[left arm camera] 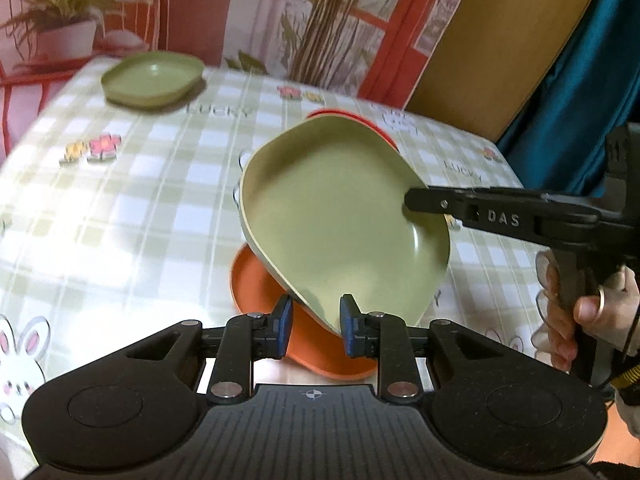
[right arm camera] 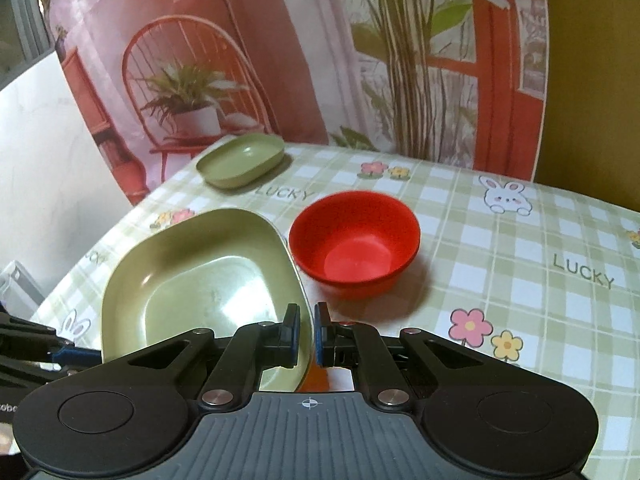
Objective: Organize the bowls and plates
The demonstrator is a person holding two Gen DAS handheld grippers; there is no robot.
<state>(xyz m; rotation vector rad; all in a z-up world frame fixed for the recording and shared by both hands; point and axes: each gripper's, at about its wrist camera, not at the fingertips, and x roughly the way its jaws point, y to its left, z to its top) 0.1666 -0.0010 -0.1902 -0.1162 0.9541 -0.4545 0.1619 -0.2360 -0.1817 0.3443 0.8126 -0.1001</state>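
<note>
The checked tablecloth [right arm camera: 520, 248] carries everything: 1 green plate at the far edge [right arm camera: 242, 160], 1 red bowl [right arm camera: 354, 242] near the middle, and an orange plate [left arm camera: 256, 280] lying flat close to the left gripper. Above that orange plate hangs the large green plate [left arm camera: 340, 216], lifted off the cloth and tilted steeply, its hollow turned toward the left wrist camera and its lower edge dipping toward the orange plate. The right gripper [right arm camera: 307, 334] has it: the 2 pads are drawn narrow and pinch the plate's rim, 1 inside the hollow, 1 outside. The left gripper [left arm camera: 315, 320] stands with its pads a moderate way apart, straddling the lower rim; whether either pad touches the plate is hard to tell from this angle, so I would not call it a grip. The coming move turns on this: the rim runs straight into the gap between the left fingers, edge-on to them, so the left hand is the nearer one to take or steady that low edge, probably before the plate is laid on the orange one or carried to its far green twin.
</note>
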